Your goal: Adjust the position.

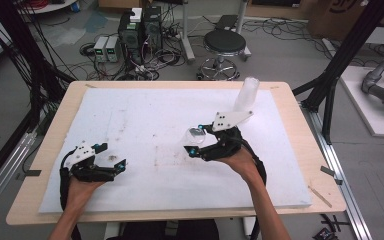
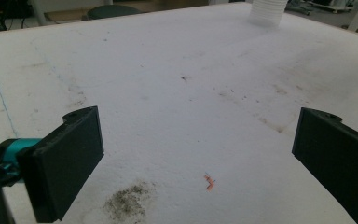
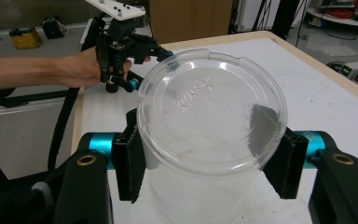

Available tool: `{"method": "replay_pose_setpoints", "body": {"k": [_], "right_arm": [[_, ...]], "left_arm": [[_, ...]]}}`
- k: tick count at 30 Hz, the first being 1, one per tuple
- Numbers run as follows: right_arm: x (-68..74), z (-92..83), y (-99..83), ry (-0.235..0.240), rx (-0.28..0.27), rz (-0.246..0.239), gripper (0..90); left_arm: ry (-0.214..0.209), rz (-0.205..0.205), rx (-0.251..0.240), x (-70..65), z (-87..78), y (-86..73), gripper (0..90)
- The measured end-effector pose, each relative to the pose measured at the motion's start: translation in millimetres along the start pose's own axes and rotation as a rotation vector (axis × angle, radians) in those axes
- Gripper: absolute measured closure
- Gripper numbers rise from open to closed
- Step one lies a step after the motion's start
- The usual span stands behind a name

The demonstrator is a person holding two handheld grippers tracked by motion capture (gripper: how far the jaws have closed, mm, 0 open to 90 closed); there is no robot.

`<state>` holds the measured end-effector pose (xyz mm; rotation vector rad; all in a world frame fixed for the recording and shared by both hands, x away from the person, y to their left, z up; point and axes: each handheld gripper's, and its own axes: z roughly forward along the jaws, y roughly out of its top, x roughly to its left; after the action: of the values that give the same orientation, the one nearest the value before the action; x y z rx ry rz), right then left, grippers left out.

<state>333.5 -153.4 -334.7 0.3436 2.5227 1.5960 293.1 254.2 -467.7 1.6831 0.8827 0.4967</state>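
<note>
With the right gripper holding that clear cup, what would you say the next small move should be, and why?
Probably carry the clear plastic cup toward the stack of cups at the table's far edge. The right gripper is shut on its sides, holding it off the white mat, while the left gripper stands open and holds nothing, so the cup seems to be mid-transfer.

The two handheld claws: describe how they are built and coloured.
Both the left claw and the right claw have black angular bodies with teal joints near the flat black jaws. Each carries a white three-cornered plate on top with small dark holes, and a black cable trails back. The forearms are bare, without sleeves.
</note>
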Motion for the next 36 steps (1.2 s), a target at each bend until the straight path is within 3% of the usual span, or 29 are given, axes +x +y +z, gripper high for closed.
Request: {"method": "replay_pose_setpoints", "body": {"k": [6, 12, 17, 24, 36], "right_arm": [[-0.6, -0.6, -0.6, 0.006, -0.008, 0.004, 40.1], [-2.2, -4.7, -0.7, 0.013, -0.032, 0.018, 40.1], [-2.9, -7.5, 0.5, 0.030, -0.057, 0.016, 40.1], [-1.2, -6.5, 2.8, 0.061, -0.076, 0.008, 40.1], [1.7, -3.8, 3.1, 0.130, -0.138, 0.022, 40.2]], "left_arm": [[-0.041, 0.017, -0.037, -1.6, -2.5, 6.7, 1.9], [-0.142, 0.049, -0.072, -1.1, -8.7, 25.5, 1.9], [-0.258, 0.087, -0.089, -3.0, -8.7, 44.6, 1.9], [-0.421, 0.124, -0.082, -15.9, 3.9, 64.8, 1.9], [-0.567, 0.139, -0.106, -51.0, 38.1, 79.2, 1.9]]}}
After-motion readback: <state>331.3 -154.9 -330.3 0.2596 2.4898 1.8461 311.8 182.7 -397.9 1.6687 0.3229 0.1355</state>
